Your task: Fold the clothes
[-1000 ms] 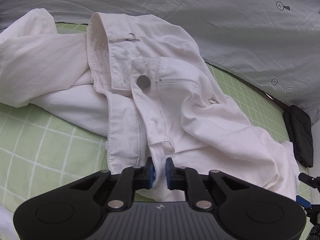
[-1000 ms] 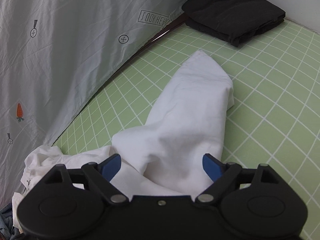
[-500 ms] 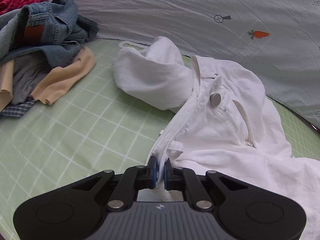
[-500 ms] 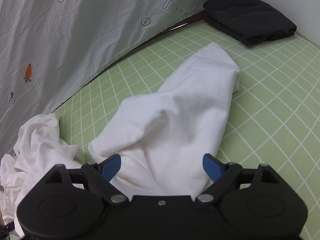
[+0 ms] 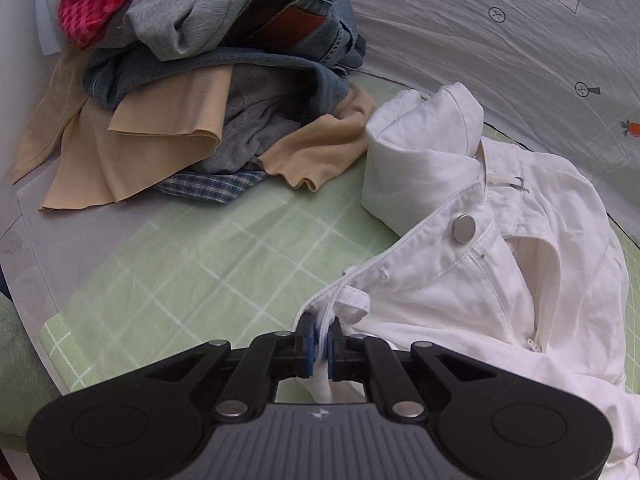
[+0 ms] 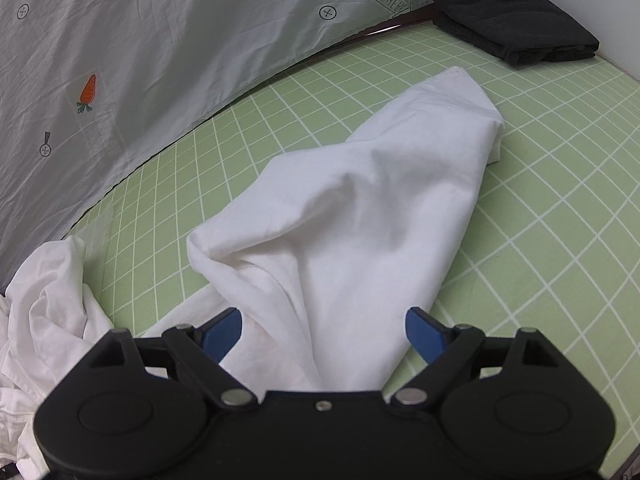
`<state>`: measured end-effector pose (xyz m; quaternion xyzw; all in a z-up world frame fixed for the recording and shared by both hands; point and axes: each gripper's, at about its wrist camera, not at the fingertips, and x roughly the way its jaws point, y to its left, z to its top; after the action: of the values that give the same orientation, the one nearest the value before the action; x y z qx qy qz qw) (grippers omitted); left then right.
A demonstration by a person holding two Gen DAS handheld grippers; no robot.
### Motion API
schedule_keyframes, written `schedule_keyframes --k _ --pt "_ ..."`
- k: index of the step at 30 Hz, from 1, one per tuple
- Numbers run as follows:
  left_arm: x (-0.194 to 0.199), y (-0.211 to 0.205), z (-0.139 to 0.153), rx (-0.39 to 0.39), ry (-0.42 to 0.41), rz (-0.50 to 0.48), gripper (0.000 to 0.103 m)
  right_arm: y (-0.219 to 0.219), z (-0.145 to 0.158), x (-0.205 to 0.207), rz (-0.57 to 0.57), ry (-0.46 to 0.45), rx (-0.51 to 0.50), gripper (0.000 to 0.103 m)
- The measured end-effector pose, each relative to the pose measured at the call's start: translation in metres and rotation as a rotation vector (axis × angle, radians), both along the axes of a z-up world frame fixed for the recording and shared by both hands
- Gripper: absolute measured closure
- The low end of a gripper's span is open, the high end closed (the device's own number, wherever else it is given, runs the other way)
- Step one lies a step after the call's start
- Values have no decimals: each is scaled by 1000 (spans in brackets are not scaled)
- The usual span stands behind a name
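The left gripper [image 5: 319,340] is seen at the lower centre of the left wrist view, its blue pads pressed together on a thin fold of white fabric at the waistband edge of the white trousers [image 5: 472,280]. The pinched cloth is drawn up between the pads, and a belt loop lies just above them. From there the garment is spread to the right half of the frame, with a metal button [image 5: 463,228] near the waistband and a bunched, rolled part toward the upper centre. The trousers are laid on a green grid mat [image 5: 208,264]. At the upper left a pile of unfolded clothes [image 5: 208,80] is heaped, with denim, grey, beige, red checked and blue plaid pieces in it. A grey printed sheet [image 5: 500,40] is stretched across the upper right.

In the right wrist view the right gripper [image 6: 322,334] is held with its blue pads spread wide apart at the lower centre. A leg of the white trousers [image 6: 360,200] runs up between them toward the upper right of the frame; whether either pad touches the cloth cannot be told with certainty, since the fabric passes under the gripper body. More white cloth is crumpled at the lower left. A folded black garment [image 6: 516,16] is set at the upper right corner of the mat, well apart from the trouser leg.
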<state>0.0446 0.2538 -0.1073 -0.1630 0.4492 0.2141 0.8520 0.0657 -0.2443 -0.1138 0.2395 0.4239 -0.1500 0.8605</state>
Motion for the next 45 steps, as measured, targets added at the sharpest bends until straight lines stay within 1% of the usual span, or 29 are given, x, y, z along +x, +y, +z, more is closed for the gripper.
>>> schedule_keyframes --k 3,5,7,10,13,15,18,21,23,28,30,32,35,37,38,39,40,42,44,45 --pt "3 24 2 34 6 19 95 13 1 -5 -12 -5 -1 13" --pt "4 38 0 38 14 35 96 20 1 -9 -16 -7 -4 13" --pt "4 42 -3 30 13 28 96 28 1 -13 -19 -10 -7 13" --pt "5 34 -5 66 15 8 95 35 1 -16 -17 -5 -20 12" --pt "5 24 -8 99 21 6 95 39 7 -17 2 -6 -88 9" --pt "4 21 -11 91 25 15 95 40 12 -13 21 -6 -151 8" --pt "2 20 -12 74 26 27 95 40 20 -3 59 -8 -230 8" --pt "1 18 -13 77 30 29 95 42 22 13 98 -12 -288 7" --pt "2 18 -13 76 30 34 95 45 22 27 138 -21 -305 7" --pt "6 18 -14 67 43 56 94 54 15 71 265 -35 -295 7" --pt "9 17 -16 67 56 63 94 57 6 91 288 -13 -297 13" --pt "12 14 -17 77 69 63 94 56 -4 106 307 36 -283 18" --pt "14 10 -19 95 85 55 94 54 -18 116 330 111 -275 25" --pt "16 7 -21 110 97 47 94 50 -23 114 326 118 -246 31" --pt "17 6 -22 117 105 42 94 47 -23 112 322 109 -227 41" --pt "19 5 -23 126 114 36 94 45 -23 110 323 103 -209 54" --pt "21 3 -24 135 124 29 94 44 -22 109 324 95 -197 61" --pt "25 1 -25 148 143 20 94 42 -20 110 316 81 -187 81" --pt "30 0 -26 154 158 18 94 39 -17 113 291 64 -178 92" --pt "31 0 -26 153 163 19 94 34 -14 116 267 46 -167 94"
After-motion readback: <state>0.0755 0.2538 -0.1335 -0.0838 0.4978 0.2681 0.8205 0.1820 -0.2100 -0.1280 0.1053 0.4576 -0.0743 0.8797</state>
